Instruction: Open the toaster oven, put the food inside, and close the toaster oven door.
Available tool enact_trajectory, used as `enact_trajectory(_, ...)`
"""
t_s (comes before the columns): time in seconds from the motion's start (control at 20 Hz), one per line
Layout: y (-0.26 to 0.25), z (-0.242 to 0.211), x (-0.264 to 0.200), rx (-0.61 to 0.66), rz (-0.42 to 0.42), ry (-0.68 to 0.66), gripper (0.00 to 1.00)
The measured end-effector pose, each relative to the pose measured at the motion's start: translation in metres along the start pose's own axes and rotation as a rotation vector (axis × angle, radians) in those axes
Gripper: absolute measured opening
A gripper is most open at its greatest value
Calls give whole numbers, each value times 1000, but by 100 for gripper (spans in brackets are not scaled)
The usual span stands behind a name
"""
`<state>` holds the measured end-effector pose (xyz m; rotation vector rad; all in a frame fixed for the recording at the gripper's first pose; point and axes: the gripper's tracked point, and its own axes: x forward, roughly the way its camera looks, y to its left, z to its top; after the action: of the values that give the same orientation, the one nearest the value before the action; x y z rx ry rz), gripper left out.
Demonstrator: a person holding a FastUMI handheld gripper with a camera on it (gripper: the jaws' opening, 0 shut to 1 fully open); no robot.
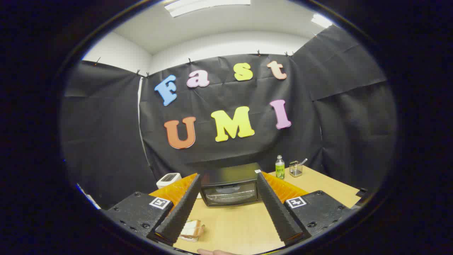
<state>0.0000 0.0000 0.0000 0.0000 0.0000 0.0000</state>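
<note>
Gripper view: gripper (229,177) spread wide, holding nothing, toaster oven (230,185) shut near bench (318,184) far edge, food (191,229) at near edge beside one finger; risk of nudging food off.

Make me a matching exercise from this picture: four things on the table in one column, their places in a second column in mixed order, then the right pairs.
Things:
1. toaster oven
2. food
3. green bottle
4. white toaster

Places:
A. beside the tip of one finger, near the table's front edge
B. beyond the open gripper, framed between its two fingers, door closed
C. behind the oven's corner, next to a small clear holder
D. at the table's back edge, on the oven's other side from the bottle

Pairs: 1-B, 2-A, 3-C, 4-D
</note>
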Motion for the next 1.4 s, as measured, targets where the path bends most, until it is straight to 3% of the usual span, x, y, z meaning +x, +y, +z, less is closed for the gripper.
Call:
enact_trajectory(0.7,2,-16,19,-90,-4,14,100)
enact_trajectory(1.0,5,-52,71,-156,-34,98,100)
enact_trajectory(1.25,2,-90,137,-220,-83,178,100)
enact_trajectory(1.4,12,-113,181,-246,-72,220,100)
